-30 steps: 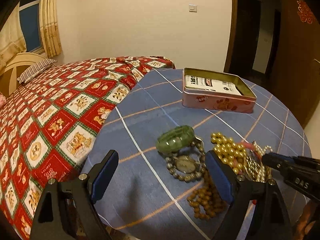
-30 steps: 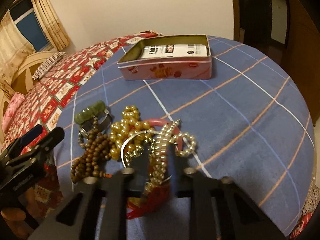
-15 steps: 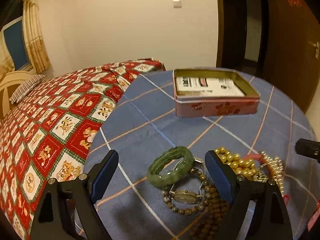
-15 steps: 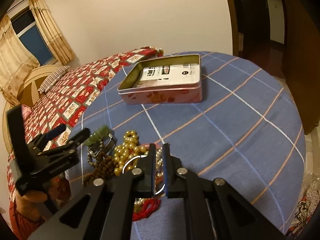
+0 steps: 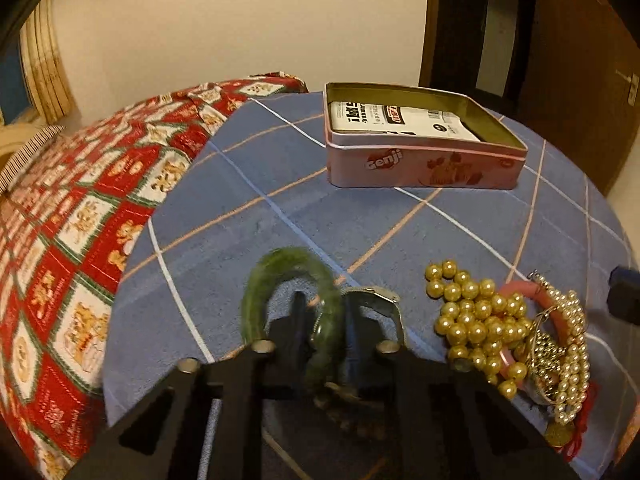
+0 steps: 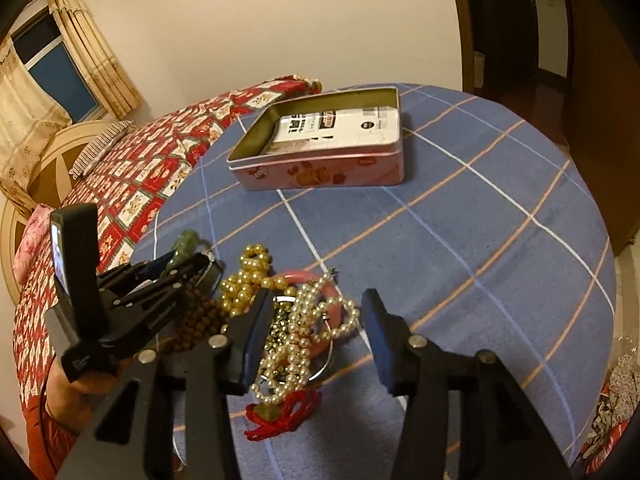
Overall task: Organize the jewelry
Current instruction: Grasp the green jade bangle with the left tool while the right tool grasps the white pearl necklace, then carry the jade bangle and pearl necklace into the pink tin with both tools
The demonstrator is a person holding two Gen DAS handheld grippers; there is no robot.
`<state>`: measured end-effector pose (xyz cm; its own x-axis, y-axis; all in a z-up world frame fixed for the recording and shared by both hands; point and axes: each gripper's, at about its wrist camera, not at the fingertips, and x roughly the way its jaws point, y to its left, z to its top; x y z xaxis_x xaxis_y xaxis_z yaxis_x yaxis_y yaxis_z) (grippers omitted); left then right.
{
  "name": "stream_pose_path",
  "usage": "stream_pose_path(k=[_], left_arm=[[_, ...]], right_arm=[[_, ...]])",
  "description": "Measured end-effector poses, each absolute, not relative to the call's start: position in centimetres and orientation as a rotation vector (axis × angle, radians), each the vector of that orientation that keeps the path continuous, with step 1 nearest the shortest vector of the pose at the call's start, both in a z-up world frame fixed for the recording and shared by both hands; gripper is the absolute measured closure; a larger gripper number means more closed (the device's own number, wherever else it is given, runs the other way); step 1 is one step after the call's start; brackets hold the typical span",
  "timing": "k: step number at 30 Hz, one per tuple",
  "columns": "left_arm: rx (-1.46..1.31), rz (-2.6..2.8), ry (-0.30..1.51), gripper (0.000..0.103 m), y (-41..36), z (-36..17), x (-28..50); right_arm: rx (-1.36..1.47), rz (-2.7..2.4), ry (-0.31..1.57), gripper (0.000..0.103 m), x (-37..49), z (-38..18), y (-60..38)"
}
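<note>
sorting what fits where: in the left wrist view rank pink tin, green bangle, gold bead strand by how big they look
1. pink tin, largest though farthest.
2. green bangle and gold bead strand look alike; the bangle is nearer, blurred and partly hidden by the left gripper.

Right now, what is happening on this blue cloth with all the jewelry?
A person is sorting jewelry with two handheld grippers. The left gripper is shut on the green bangle. The right gripper is open over the pile of pearl strands and gold beads. The pink tin stands open further back, with no jewelry visible in it.
</note>
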<state>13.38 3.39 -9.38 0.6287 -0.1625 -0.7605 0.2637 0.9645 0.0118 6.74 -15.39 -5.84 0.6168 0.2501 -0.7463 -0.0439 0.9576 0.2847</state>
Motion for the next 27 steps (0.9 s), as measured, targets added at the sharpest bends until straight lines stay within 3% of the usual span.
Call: stream_pose_path(k=[7, 20, 23, 24, 27], left_arm=[[-0.036, -0.308, 0.755, 0.094, 5.6, -6.2, 12.0], [-0.080, -0.300, 0.667, 0.094, 7.8, -3.2, 8.5], [-0.085, -0.299, 0.666, 0.094, 7.9, -3.0, 8.3], [-0.081, -0.299, 0.664, 0.094, 7.9, -3.0, 8.3], [-0.083, -0.305, 0.665, 0.094, 7.7, -3.0, 8.2]], right_arm=[[0.263, 0.171, 0.900, 0.053, 6.5, -6.1, -15.8], [0.222, 0.214, 0.992, 0.053, 7.3, -9.1, -13.5], [0.232, 0.212, 1.013, 0.069, 7.7, -9.7, -13.6], [0.244, 0.213, 1.007, 0.079, 7.7, -9.7, -13.9], [0.287, 0.233, 0.996, 0.086, 7.5, -9.2, -14.9]])
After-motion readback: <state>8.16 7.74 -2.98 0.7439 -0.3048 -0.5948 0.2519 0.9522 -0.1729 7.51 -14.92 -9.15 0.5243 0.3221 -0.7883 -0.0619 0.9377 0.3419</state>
